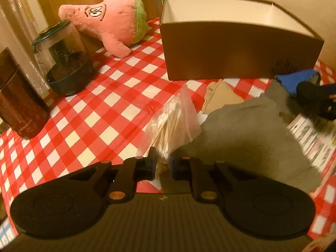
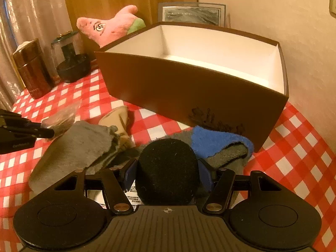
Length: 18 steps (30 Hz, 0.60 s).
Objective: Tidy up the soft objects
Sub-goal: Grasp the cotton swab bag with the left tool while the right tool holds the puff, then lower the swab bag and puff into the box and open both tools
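Observation:
My left gripper (image 1: 163,163) is shut on a clear plastic bag (image 1: 174,121) of thin wooden sticks, low over the checked tablecloth. My right gripper (image 2: 167,173) is shut on a black soft roll (image 2: 167,168); it also shows in the left wrist view (image 1: 315,100). A grey cloth (image 1: 247,138) lies beside the bag, also seen in the right wrist view (image 2: 77,147). A blue-and-grey sock (image 2: 220,145) and a beige sock (image 2: 118,117) lie in front of the open brown box (image 2: 189,88). A pink star plush (image 1: 109,19) lies behind, left of the box.
A glass jar with a dark base (image 1: 67,63) and a brown cylinder container (image 1: 19,103) stand at the left table edge. A framed picture (image 2: 192,13) leans on the wall behind the box. Printed paper (image 1: 310,134) lies under the cloth at right.

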Motion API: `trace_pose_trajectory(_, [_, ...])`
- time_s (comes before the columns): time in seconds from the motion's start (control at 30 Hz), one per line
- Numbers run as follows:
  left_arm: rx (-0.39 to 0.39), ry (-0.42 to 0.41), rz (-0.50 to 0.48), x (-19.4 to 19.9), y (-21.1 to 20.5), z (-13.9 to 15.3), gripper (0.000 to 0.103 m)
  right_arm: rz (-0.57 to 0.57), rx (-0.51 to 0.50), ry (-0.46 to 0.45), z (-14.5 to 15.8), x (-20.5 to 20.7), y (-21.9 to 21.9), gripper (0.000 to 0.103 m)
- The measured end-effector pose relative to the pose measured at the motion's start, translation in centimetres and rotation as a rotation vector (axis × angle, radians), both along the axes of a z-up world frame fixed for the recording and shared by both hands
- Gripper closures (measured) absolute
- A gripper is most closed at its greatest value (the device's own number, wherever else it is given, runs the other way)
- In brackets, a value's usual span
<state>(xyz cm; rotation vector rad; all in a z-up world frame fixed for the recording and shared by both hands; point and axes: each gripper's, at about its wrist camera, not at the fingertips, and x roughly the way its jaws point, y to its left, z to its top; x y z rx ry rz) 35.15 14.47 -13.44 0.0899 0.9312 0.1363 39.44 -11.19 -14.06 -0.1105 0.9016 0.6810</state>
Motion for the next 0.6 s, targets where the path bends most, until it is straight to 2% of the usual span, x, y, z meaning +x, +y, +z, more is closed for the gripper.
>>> trace_pose_trajectory(0.3, [-0.065,-0.022,0.047,-0.6,-1.3,4.2,0.092,0.015,0.034,-0.041,2.0,-0.3,-0.4,0.042])
trace_pose_trajectory(0.6, [-0.102,-0.102,0.020,0.8,-4.1,8.6,0.092,0.013,0.069,-0.112,5.0,0.3,-1.6,0.042])
